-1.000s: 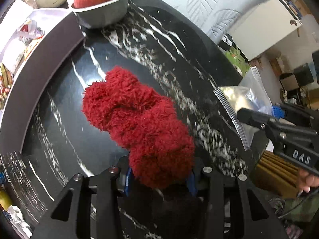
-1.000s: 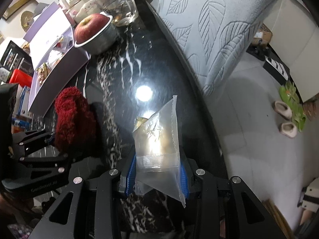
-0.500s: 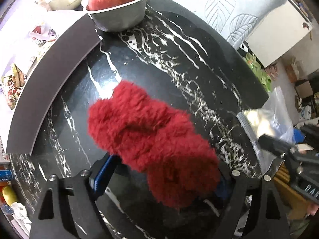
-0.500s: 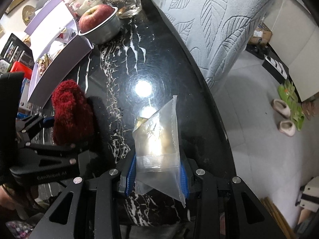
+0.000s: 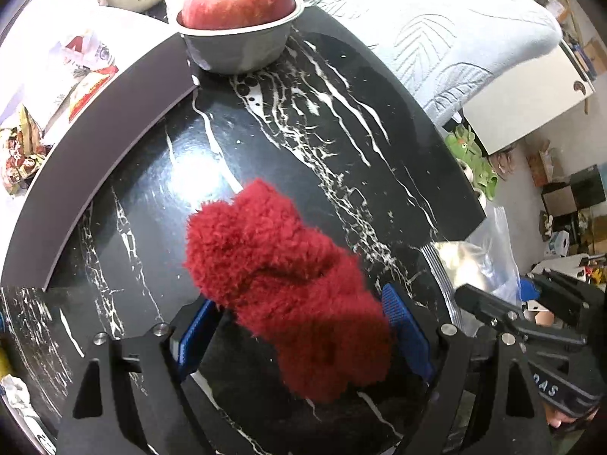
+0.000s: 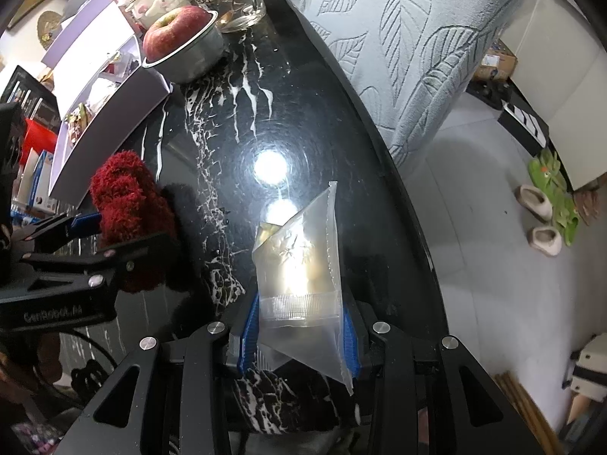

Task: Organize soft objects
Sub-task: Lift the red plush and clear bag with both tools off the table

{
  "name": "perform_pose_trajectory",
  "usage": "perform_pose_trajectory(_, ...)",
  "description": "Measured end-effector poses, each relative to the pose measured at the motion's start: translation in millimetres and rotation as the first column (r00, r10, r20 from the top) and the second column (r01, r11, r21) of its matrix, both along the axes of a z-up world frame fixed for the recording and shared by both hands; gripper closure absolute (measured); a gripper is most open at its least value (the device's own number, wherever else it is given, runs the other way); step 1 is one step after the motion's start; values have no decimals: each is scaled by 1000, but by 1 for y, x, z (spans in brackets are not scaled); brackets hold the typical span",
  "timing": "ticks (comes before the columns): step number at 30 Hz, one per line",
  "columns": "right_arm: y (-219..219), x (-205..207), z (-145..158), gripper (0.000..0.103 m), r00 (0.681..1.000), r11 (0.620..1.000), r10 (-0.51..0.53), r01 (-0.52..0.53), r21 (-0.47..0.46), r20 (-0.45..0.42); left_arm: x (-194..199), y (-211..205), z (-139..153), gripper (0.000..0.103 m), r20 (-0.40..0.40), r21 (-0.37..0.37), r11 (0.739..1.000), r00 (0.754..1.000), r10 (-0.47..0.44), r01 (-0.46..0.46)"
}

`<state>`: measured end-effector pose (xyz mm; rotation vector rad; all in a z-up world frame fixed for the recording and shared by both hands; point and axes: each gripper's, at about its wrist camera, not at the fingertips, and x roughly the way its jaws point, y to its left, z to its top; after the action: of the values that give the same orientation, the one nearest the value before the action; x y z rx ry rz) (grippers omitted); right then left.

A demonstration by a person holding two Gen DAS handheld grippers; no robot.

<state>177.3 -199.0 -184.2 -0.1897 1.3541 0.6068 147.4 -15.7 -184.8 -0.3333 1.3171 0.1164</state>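
A: Soft objects first: the red fuzzy sock [image 5: 280,292] lies on the black marble table [image 5: 334,144], between the spread blue pads of the left gripper [image 5: 303,333]. Its jaws have just been opening, and the sock sits loose in the gap, with the left pad clear of the pile. The right gripper [image 6: 299,326] is clamped on the clear zip bag [image 6: 303,265] near its seal strip, jaws close together.

B: So, by my reading, the sock goes into the bag. How would you do it well?

A: I'd regrip the sock by one end so it hangs as a narrow bundle, and have the right hand hold the bag's mouth up and slack. A pinch across the seal would keep it flat, so the mouth may need prising apart.

B: What does each camera add?

A: The left wrist view shows both pads flanking the sock, plus the apple [image 5: 237,0] in the metal bowl [image 5: 239,49]. The right wrist view shows the bag's whole length, something pale inside it, the glass mug [image 6: 231,0], and the sock's upright pile beside the left gripper's finger.
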Motion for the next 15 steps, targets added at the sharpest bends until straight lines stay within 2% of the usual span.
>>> perform_pose_trajectory(3, 1, 1, 0, 67, 1000, 1000, 4, -4, -2, 2, 2, 4, -7, 19, -24, 18, 999, 999, 28, -28)
perform_pose_trajectory(6, 0, 1, -1, 67, 1000, 1000, 4, -4, -4, 2, 8, 1, -11, 20, -21, 78, 996, 999, 32, -30)
perform_pose_trajectory(7, 0, 1, -2, 67, 1000, 1000, 3, -3, -6, 1, 7, 0, -9, 26, -3, 81, 997, 1000, 20, -20)
perform_pose_trajectory(8, 0, 2, -2, 67, 1000, 1000, 3, -3, -7, 1, 5, -3, -9, 42, 11, 94, 995, 1000, 10, -11)
perform_pose_trajectory(9, -1, 2, -3, 67, 1000, 1000, 2, -2, -5, 1, 5, -5, -7, 47, 18, 113, 994, 1000, -6, 4)
perform_pose_trajectory(11, -1, 2, -3, 67, 1000, 1000, 2, -2, -4, 1, 6, -7, -7, 60, 28, 100, 995, 999, -26, 23)
perform_pose_trajectory(15, -1, 3, -3, 67, 1000, 1000, 4, -4, -3, 0, 5, -7, -6, 65, 24, 36, 999, 999, -39, 38)
